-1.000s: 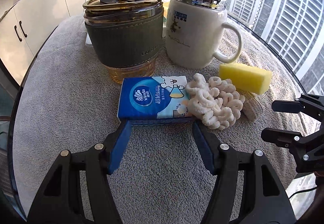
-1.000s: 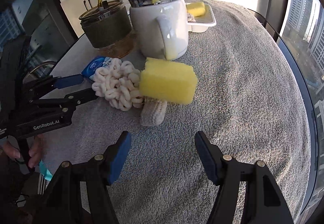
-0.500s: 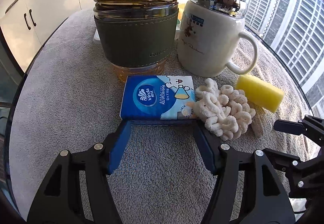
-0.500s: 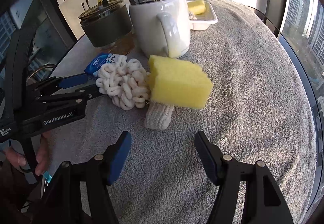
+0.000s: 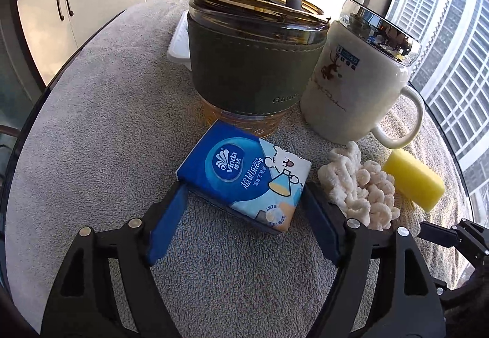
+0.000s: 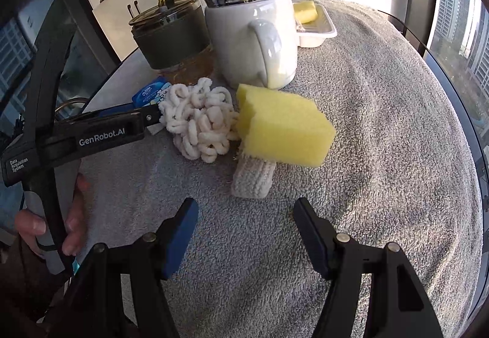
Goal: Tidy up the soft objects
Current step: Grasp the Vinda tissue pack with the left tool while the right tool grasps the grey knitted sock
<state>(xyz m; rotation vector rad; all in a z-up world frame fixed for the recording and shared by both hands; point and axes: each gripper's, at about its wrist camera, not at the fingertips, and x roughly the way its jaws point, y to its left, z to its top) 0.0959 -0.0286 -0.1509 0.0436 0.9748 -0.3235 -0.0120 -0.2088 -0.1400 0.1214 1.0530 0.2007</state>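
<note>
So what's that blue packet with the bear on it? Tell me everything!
The tissue packet is a soft, shiny plastic pack, blue with a white cartoon bear, a yellow flask and "Vinda" printed on top. It looks tilted on the grey towel, just before the amber cup. The left tongs stand on both sides of its near end; whether they squeeze it is unclear.

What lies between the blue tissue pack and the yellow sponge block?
The cream looped chenille scrubber sits between the blue tissue pack and the yellow sponge block, with its knitted handle under the sponge. The left wrist view shows it; the right wrist view agrees.
</note>
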